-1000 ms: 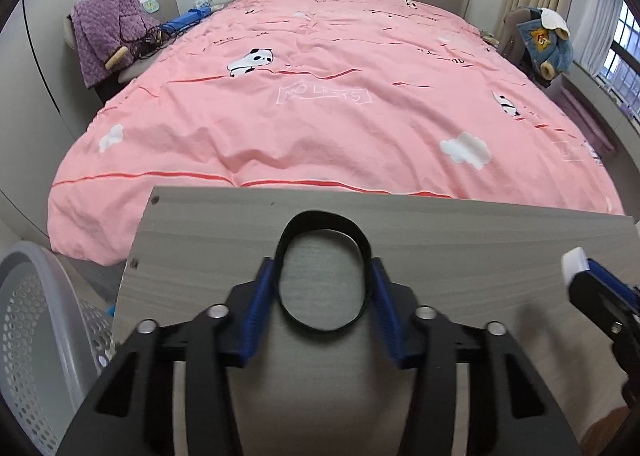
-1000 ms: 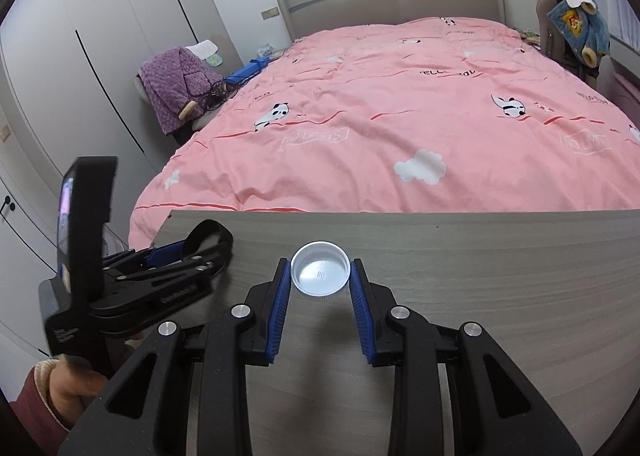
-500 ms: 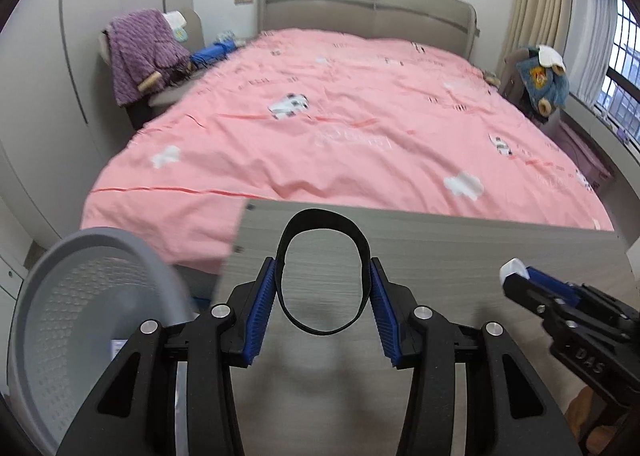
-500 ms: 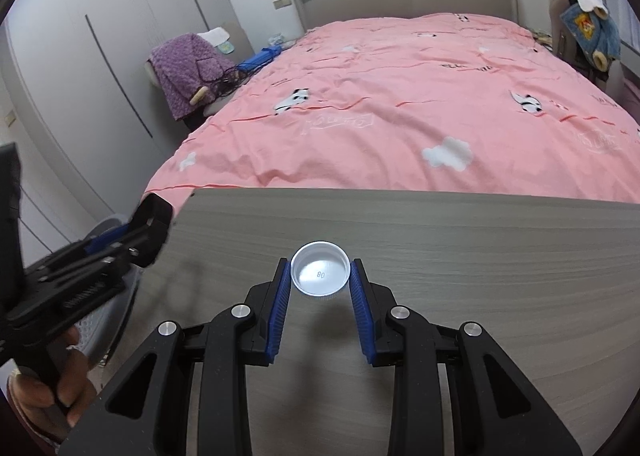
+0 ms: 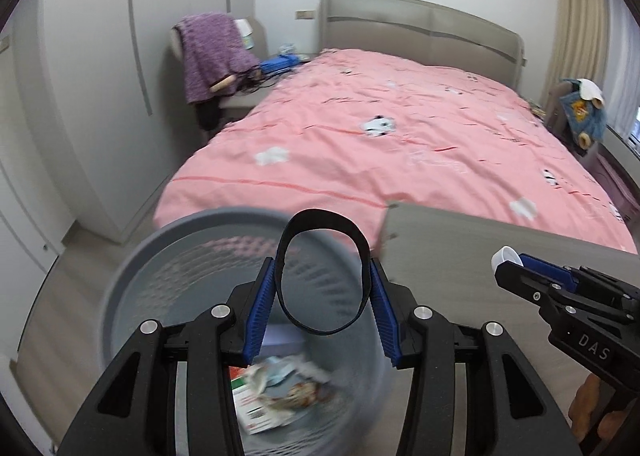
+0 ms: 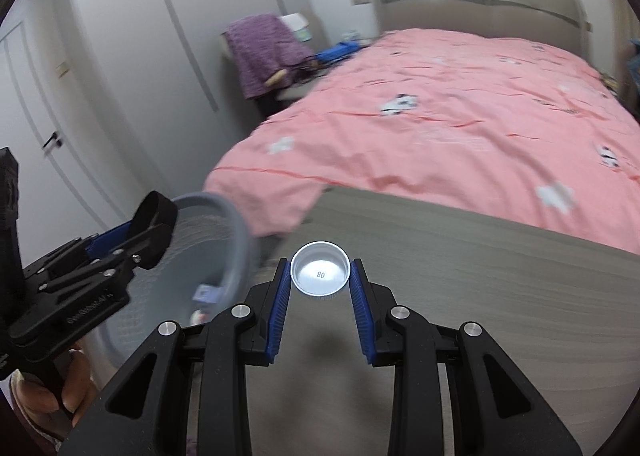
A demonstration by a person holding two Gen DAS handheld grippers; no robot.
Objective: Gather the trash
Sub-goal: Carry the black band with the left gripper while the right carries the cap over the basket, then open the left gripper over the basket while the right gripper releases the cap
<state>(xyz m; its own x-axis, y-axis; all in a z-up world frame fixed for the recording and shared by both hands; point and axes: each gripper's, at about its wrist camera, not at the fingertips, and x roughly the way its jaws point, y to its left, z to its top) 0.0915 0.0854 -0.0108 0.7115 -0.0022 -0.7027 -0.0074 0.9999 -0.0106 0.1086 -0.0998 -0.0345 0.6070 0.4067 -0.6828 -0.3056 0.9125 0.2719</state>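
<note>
We hold the left gripper [image 5: 322, 288] over the open mouth of the grey basket [image 5: 132, 268], its blue pads pressed against both sides of a black band loop [image 5: 320, 276] that stands upright between them. Below the loop, at the basket's bottom, lie crumpled papers and wrappers [image 5: 280, 388]. The basket stands on the floor just off the desk's left edge, its rim close to the desk's corner [image 5: 390, 216]; the pictures are too blurred there for us to tell whether they touch.

Our right gripper [image 6: 320, 288] hangs above the desk [image 6: 480, 296] near its left edge, clamped on a small white bottle cap [image 6: 320, 274], hollow side facing the camera. The cap's shadow falls on the bare desk below it. From that side we see the left gripper [image 6: 154, 226] out past the desk's edge, over the basket [image 6: 236, 224].

Beyond the desk's far edge lies the pink bed [image 5: 400, 144], right up against it. To the left, open floor [image 5: 60, 268] runs between basket and wardrobe [image 5: 80, 76]
</note>
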